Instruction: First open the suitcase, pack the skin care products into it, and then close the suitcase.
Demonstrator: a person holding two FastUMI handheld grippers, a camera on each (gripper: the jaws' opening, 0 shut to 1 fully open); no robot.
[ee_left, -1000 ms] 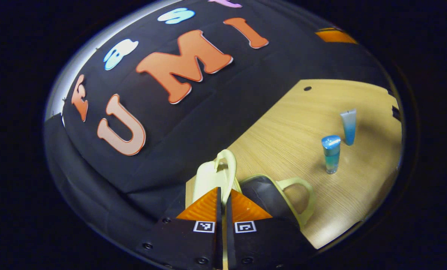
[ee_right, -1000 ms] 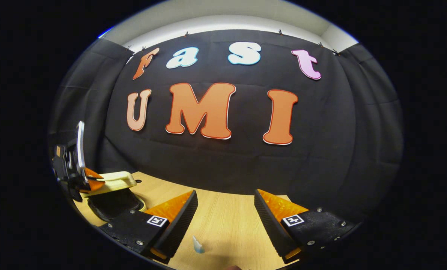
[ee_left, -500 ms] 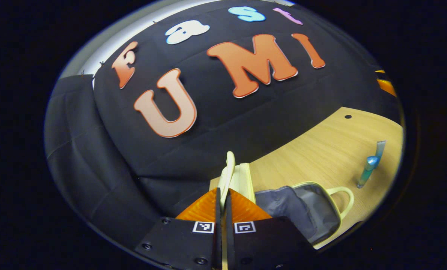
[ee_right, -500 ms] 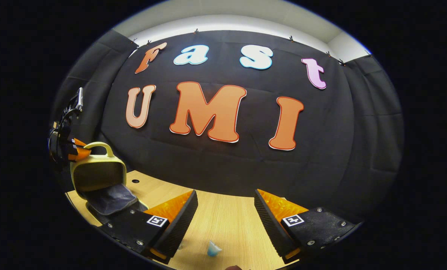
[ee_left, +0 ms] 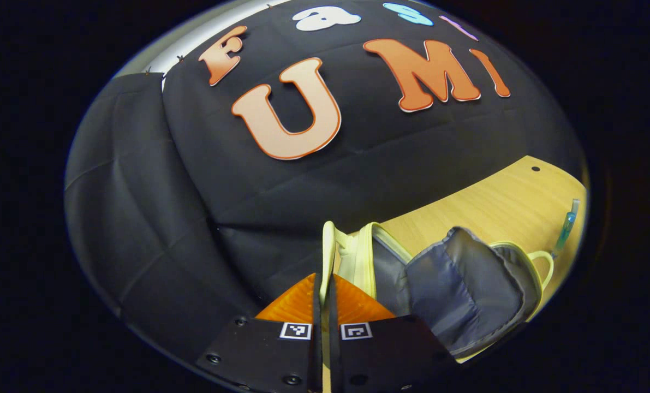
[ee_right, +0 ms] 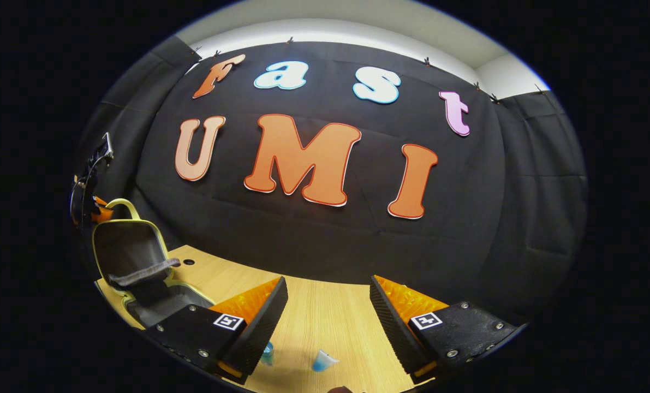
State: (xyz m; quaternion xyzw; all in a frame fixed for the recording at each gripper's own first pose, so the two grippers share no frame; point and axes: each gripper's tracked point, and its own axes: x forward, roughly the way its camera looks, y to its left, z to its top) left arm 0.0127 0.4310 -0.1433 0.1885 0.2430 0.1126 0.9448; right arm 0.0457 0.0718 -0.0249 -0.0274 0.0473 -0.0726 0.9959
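Left gripper (ee_left: 325,284) jaws pinched on the lid handle (ee_left: 327,245), suitcase (ee_left: 466,289) lid raised. Right gripper (ee_right: 327,305) jaws wide, empty, above the table (ee_right: 325,327) near tube (ee_right: 323,361).

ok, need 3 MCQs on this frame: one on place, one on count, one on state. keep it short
1. Where is the suitcase in the right gripper view?
A. far left of the table
B. far right
C. centre

2. How many blue products stand on the table in the right gripper view?
A. none
B. two
C. four

3. What state is the lid in?
A. zipped shut
B. raised open
C. detached, lying flat

Answers:
1 A: the suitcase sits at the table's left end.
2 B: a bottle and a tube show near the right gripper.
3 B: the left gripper, fingers closed on the lid's handle, holds the lid up over the grey lining.
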